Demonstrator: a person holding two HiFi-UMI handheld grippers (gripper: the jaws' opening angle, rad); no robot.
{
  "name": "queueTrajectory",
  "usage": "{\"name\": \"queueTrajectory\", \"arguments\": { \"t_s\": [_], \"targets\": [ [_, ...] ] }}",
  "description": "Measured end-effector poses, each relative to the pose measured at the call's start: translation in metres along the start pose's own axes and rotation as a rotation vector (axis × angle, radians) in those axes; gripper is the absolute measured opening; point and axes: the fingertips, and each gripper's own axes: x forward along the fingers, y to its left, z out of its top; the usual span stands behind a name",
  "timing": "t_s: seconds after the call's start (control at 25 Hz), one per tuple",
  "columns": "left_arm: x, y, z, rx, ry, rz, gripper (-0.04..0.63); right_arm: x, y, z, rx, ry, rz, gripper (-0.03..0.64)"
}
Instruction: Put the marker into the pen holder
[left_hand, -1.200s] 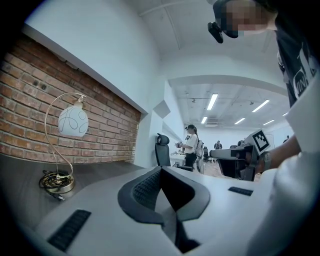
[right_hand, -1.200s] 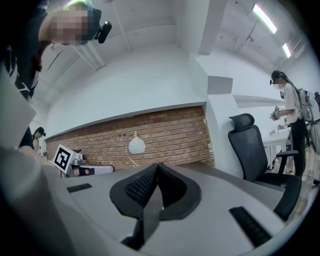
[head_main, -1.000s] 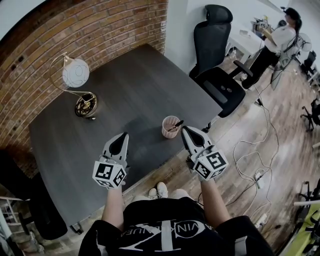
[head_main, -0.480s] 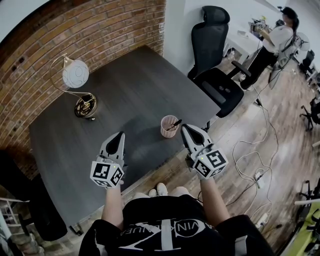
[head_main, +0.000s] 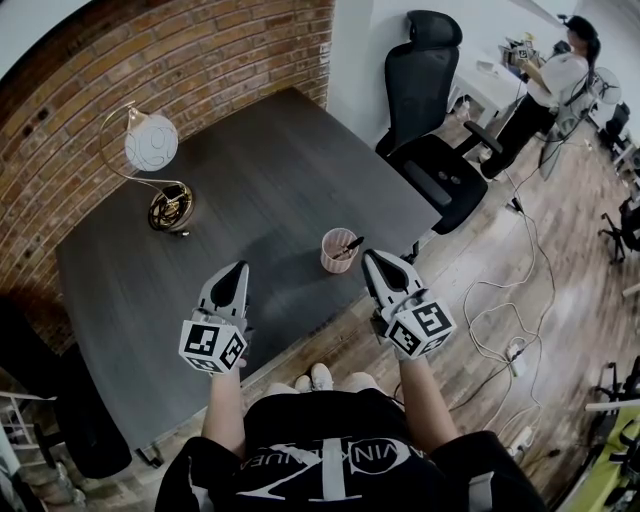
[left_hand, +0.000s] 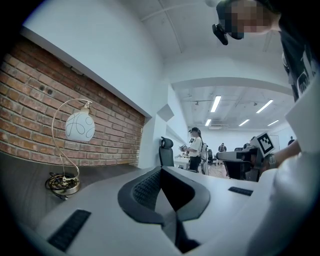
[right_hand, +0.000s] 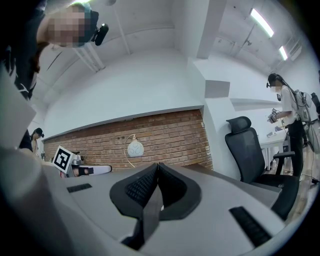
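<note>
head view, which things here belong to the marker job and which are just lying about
Job: slim black marker, already standing in the round pink pen holder.
Lying about: gold-based lamp with white globe shade; black high-backed office chair.

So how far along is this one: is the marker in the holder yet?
Done: the marker stands in the pen holder on the table, its end leaning out over the rim. In hand: nothing. The left hand-held gripper and right hand-held gripper are both shut, empty and clear of the holder. Left: nothing that shows here.
</note>
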Motion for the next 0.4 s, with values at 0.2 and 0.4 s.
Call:
{"name": "queueTrajectory", "arguments": {
  "t_s": [0.2,0.4],
  "targets": [
    [-0.0011,-0.0007,-0.0026,-0.002,0.002,0.001,0.014,-0.0012,-0.0001,-0.0043,0.005,0.005,-0.002,0.025],
    [-0.0006,0.0001,-0.0057,-0.007,0.011,0.003,0.014,-0.0015,-0.0030,-0.0077,0.017,0.010,-0.008,0.026]
  ]
}}
